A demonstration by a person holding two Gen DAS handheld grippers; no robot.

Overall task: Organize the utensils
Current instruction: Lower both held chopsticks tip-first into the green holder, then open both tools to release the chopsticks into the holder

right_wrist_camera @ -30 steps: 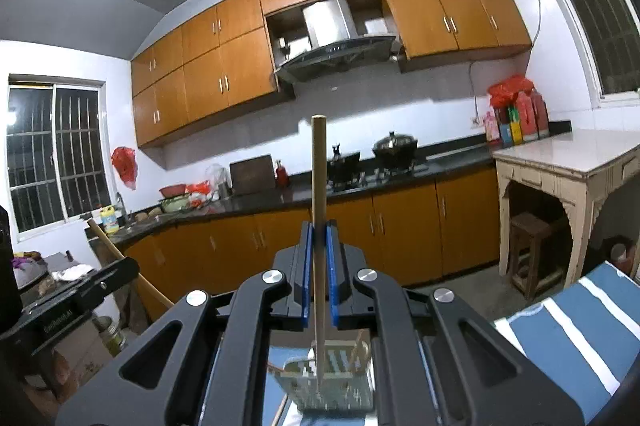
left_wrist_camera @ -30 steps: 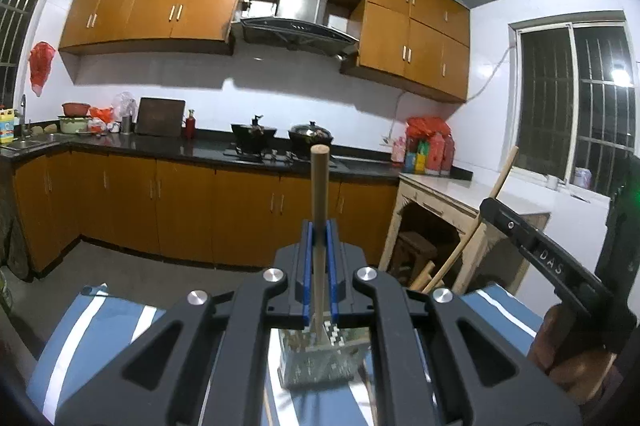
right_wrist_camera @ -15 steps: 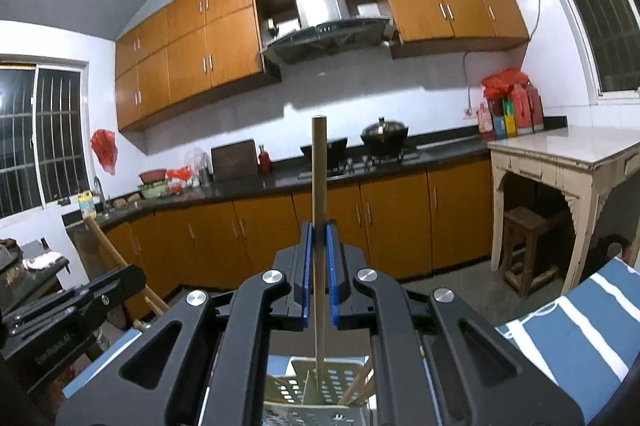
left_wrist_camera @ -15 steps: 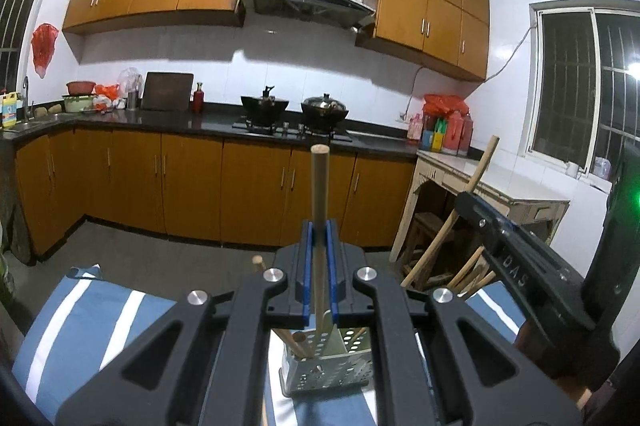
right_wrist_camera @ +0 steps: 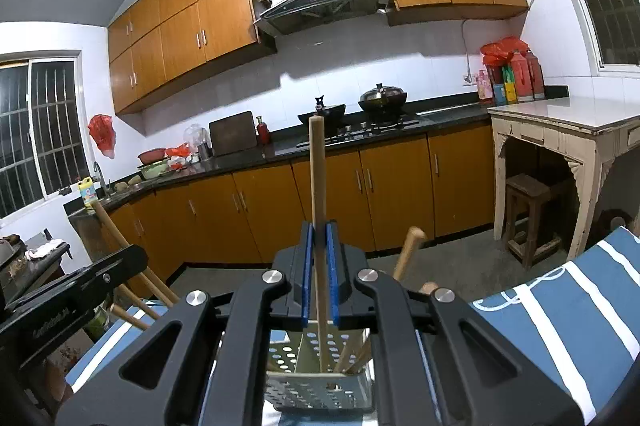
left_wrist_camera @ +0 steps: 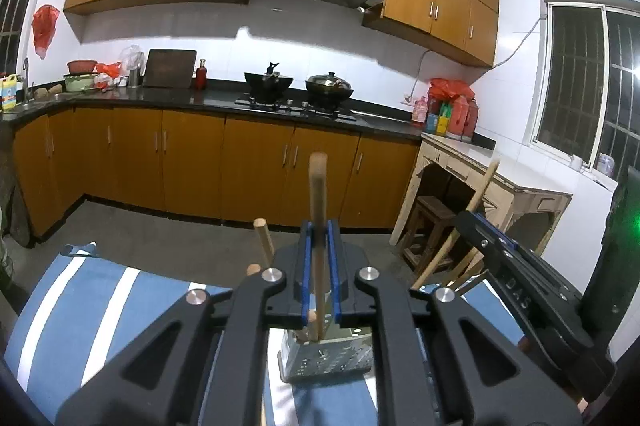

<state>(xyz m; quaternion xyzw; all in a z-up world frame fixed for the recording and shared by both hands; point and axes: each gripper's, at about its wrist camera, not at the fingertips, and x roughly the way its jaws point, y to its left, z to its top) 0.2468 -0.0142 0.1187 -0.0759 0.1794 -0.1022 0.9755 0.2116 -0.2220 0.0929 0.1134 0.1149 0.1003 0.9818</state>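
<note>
A perforated metal utensil holder (left_wrist_camera: 326, 362) (right_wrist_camera: 320, 386) stands on a blue cloth with white stripes (left_wrist_camera: 80, 306) (right_wrist_camera: 560, 306). My left gripper (left_wrist_camera: 319, 238) has an upright wooden handle (left_wrist_camera: 318, 186) between its blue pads. Its jaws are opening, and the handle's lower end reaches into the holder. My right gripper (right_wrist_camera: 319, 238) is shut on another upright wooden handle (right_wrist_camera: 318, 166), whose tip is also inside the holder. Other wooden handles (left_wrist_camera: 264, 242) (right_wrist_camera: 408, 250) lean in the holder. Each gripper shows at the edge of the other's view.
Across a bare floor run orange base cabinets under a dark counter (left_wrist_camera: 224, 98), with two pots on the hob (left_wrist_camera: 296, 86). A pale side table (right_wrist_camera: 560, 122) with a wooden stool (right_wrist_camera: 528, 214) under it stands by the window wall.
Both grippers have sunk toward the holder, and the two handles now reach down into it. More of the holder and the leaning handles shows in both views.
</note>
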